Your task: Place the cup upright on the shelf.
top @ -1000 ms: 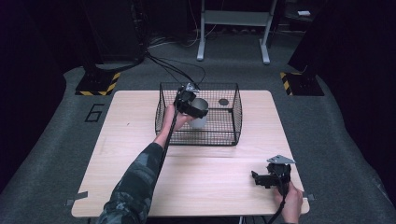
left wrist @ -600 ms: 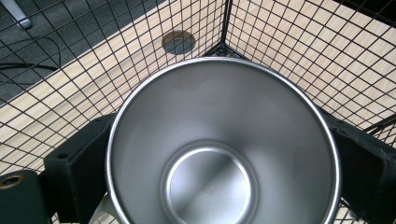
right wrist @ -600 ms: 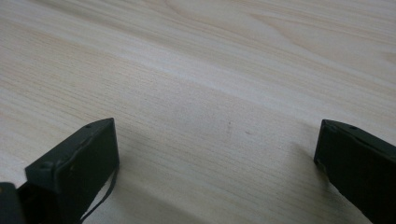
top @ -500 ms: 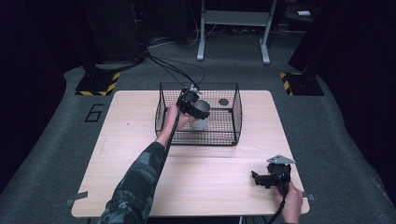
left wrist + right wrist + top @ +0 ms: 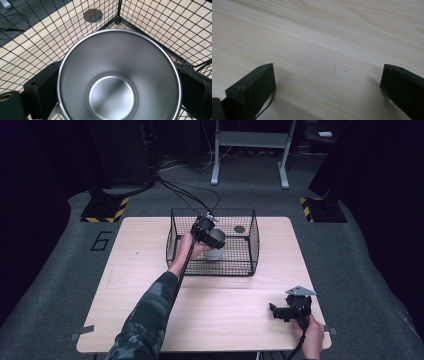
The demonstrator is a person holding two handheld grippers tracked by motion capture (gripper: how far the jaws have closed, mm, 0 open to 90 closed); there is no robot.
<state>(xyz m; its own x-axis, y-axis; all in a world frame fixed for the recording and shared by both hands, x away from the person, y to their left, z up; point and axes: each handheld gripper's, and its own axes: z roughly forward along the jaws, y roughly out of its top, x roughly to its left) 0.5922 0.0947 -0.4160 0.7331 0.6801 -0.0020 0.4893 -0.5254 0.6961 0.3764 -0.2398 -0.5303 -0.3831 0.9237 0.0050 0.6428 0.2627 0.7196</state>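
Steel cup (image 5: 117, 82), shiny, seemingly empty, between left gripper's (image 5: 117, 100) fingers.

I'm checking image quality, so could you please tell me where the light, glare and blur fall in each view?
High view: bright table, dark surroundings. Left gripper view: sharp steel cup with soft sheen, no harsh glare. Right gripper view: right gripper casts soft shadows; far wood blurs.

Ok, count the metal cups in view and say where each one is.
1. The shiny round steel cup sits inside the black wire basket, gripped by the left gripper.
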